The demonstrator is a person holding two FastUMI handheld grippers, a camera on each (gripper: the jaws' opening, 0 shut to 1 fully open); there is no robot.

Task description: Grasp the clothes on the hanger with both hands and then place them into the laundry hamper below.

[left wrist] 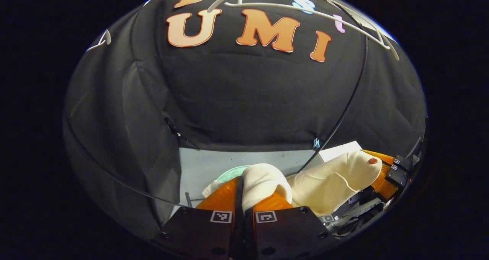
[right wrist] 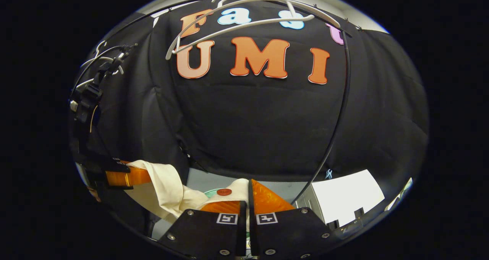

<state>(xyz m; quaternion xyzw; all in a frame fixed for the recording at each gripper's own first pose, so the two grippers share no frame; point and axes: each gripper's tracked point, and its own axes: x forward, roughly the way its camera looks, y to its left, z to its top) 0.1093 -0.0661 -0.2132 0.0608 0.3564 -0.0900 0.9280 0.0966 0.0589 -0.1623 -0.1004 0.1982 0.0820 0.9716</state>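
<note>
- Left hand-held gripper, in the left gripper view, is closed on a fold of the cream clothes; the cloth bulges out between its fingers.
- From there the clothes stretch to the right hand-held gripper, which clamps the other end beside a red button. I judge that two holds keep the cloth spread and off the floor.
- Above, the white hanger is bare, so the clothes are already off it.
- Below the cloth I see a pale floor and a greenish round rim, maybe the laundry hamper; I cannot tell for sure.
- In the right gripper view, the right hand-held gripper is closed on the clothes near the button.
- A white box stands near on the right, an edge to avoid when lowering.
</note>
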